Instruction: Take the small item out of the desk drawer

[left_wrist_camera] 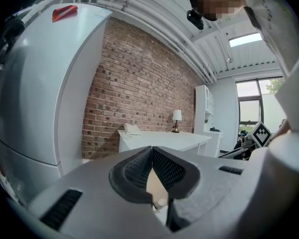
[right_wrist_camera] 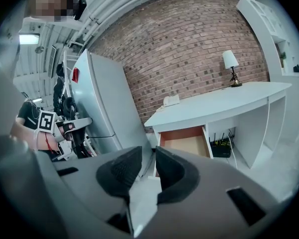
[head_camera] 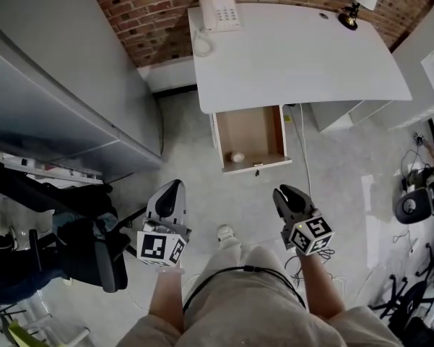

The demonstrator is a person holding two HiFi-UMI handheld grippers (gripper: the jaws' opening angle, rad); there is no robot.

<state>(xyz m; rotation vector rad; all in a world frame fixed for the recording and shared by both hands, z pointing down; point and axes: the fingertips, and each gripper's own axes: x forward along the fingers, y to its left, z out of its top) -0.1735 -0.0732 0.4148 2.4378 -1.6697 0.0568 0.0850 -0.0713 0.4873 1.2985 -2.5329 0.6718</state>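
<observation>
Small item (head_camera: 237,157) in open drawer (head_camera: 251,130)

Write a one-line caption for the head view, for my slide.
The left gripper and the right gripper, both empty, point toward a white desk whose open drawer holds a small round item.

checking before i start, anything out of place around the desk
Only the desk drawer stands pulled open, with a small whitish round item near its front edge. The telephone and lamp stand neatly; nothing spilled.
</observation>
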